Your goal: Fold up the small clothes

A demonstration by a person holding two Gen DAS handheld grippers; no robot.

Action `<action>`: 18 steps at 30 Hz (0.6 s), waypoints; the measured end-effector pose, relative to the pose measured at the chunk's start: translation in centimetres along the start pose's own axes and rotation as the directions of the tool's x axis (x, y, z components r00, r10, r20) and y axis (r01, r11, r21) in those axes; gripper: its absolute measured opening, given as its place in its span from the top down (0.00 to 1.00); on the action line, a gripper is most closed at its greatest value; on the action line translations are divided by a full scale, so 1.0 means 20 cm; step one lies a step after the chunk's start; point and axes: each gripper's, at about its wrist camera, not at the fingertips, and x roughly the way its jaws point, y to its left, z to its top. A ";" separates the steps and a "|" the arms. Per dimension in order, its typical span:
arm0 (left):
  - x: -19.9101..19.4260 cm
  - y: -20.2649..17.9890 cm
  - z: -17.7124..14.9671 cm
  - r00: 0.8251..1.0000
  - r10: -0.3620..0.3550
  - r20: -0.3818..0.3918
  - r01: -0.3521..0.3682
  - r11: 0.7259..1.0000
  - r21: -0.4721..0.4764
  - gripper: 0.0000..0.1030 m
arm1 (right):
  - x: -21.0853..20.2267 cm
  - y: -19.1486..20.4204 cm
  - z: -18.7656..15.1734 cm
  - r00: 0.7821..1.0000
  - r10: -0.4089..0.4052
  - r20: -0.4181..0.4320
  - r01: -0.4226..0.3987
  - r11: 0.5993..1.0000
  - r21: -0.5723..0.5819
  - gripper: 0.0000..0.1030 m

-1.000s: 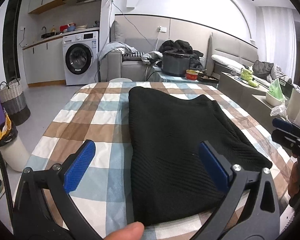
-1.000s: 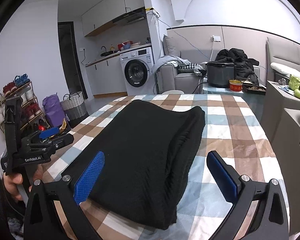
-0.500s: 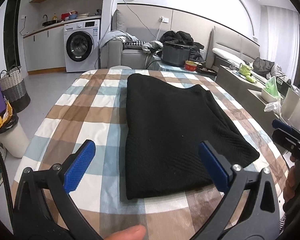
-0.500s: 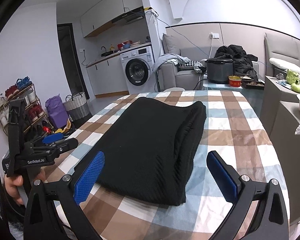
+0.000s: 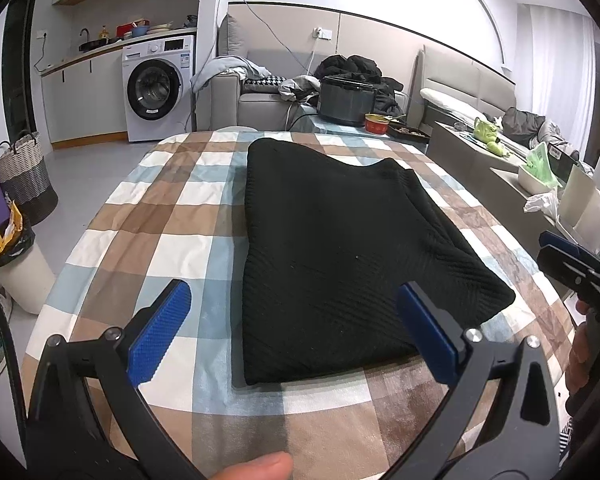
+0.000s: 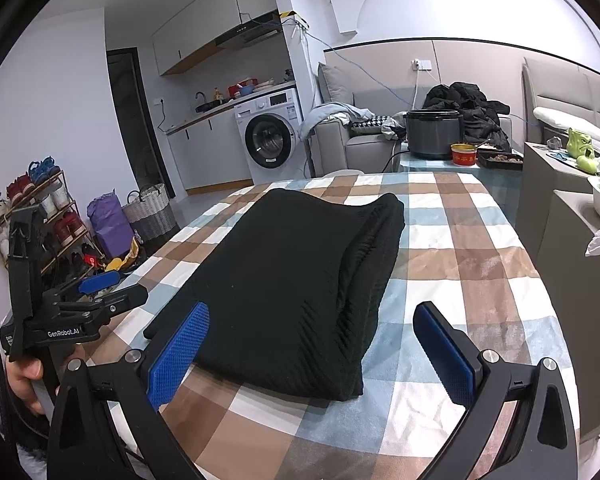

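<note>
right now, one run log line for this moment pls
left gripper: open, empty | right gripper: open, empty | black garment: folded, flat on checked tablecloth

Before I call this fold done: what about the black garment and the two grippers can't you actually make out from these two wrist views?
- Black knit garment: its underside and inner layers are hidden by its own top layer in both views; its type is unclear.
- Right gripper in the left wrist view: cut off by the lens edge; only its tip shows.
- Left gripper in the right wrist view: seen side-on, so its opening is unreadable there.
- Checked tablecloth: near edge hidden behind gripper frames.
</note>
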 end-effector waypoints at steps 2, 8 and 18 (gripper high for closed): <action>0.00 0.00 0.00 1.000 -0.003 0.004 0.003 1.000 0.002 0.01 | 0.01 0.01 0.00 1.000 -0.007 -0.013 0.006 1.000 -0.002 0.00; 0.03 0.02 -0.01 1.000 -0.003 -0.007 0.003 1.000 -0.003 0.01 | 0.03 0.05 -0.01 1.000 -0.005 -0.027 0.005 1.000 -0.024 0.00; 0.07 0.04 -0.05 1.000 -0.007 -0.029 0.007 1.000 -0.009 0.01 | 0.04 0.05 -0.02 0.999 0.012 -0.031 -0.013 0.999 -0.032 0.00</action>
